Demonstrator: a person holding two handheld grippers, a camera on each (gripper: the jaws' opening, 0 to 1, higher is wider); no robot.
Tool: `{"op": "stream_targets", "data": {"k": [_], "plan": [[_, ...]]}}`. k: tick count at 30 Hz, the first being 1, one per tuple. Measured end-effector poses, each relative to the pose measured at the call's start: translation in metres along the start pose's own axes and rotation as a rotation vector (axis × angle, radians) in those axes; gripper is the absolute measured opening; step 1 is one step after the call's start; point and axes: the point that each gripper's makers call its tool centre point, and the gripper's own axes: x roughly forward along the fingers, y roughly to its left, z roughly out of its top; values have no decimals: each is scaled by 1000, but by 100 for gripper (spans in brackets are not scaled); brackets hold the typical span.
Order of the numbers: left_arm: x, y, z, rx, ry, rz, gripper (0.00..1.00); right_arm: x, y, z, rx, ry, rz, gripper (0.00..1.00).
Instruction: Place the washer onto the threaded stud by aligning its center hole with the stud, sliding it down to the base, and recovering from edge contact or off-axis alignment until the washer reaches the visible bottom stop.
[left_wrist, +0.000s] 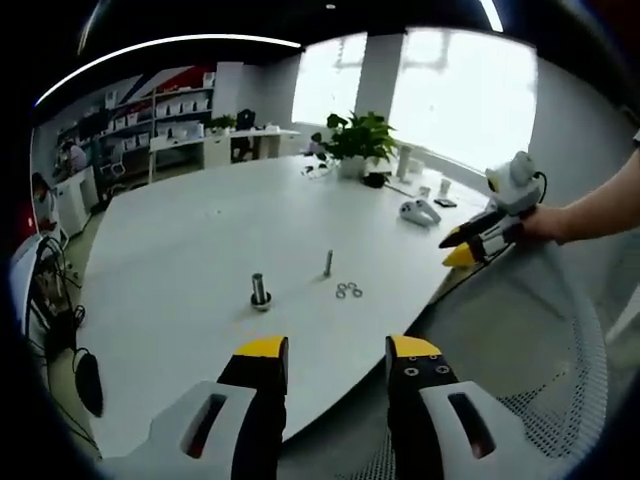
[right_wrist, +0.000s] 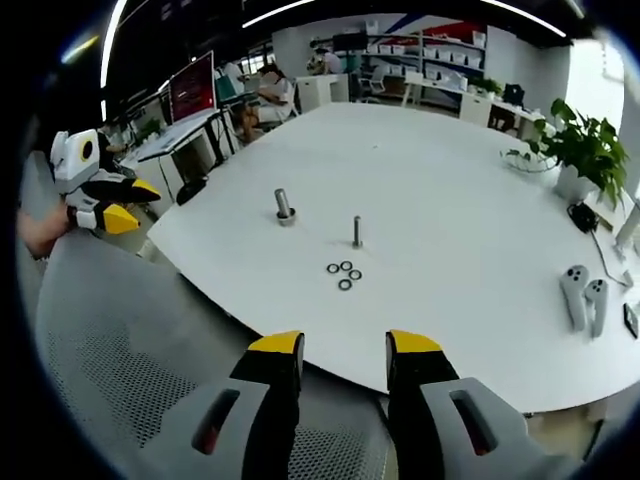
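The white table (right_wrist: 470, 190) carries everything, and as far as the pictures show, the task has not begun: no washer is on a stud and neither gripper holds anything. The potted plant (right_wrist: 585, 145) and a pair of white controllers (right_wrist: 585, 295) sit far from the work.

The left gripper (left_wrist: 337, 358) hangs off the table's near edge, jaws parted and empty; the right gripper (right_wrist: 340, 350) does the same on its own side, over a mesh chair back (right_wrist: 110, 340).

Near the table's middle stands the thicker bolt on its wide base (right_wrist: 284, 207), and beside it the slim threaded stud (right_wrist: 356, 231), upright and bare.

The washers (right_wrist: 343, 274), a small cluster of rings, lie flat just in front of the stud, well ahead of both grippers. Picking one up, aligning it and sliding it down all remain.
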Motion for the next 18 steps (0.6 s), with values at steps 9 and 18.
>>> {"op": "stream_targets", "data": {"k": [9,18], "plan": [[1,-2,0,-7,-2,-11,36,6,-2,-7,-73,46,10,36],[0,-1,0,-11,4,-16,36,8,-1,-7,-146,100,1,36]]}}
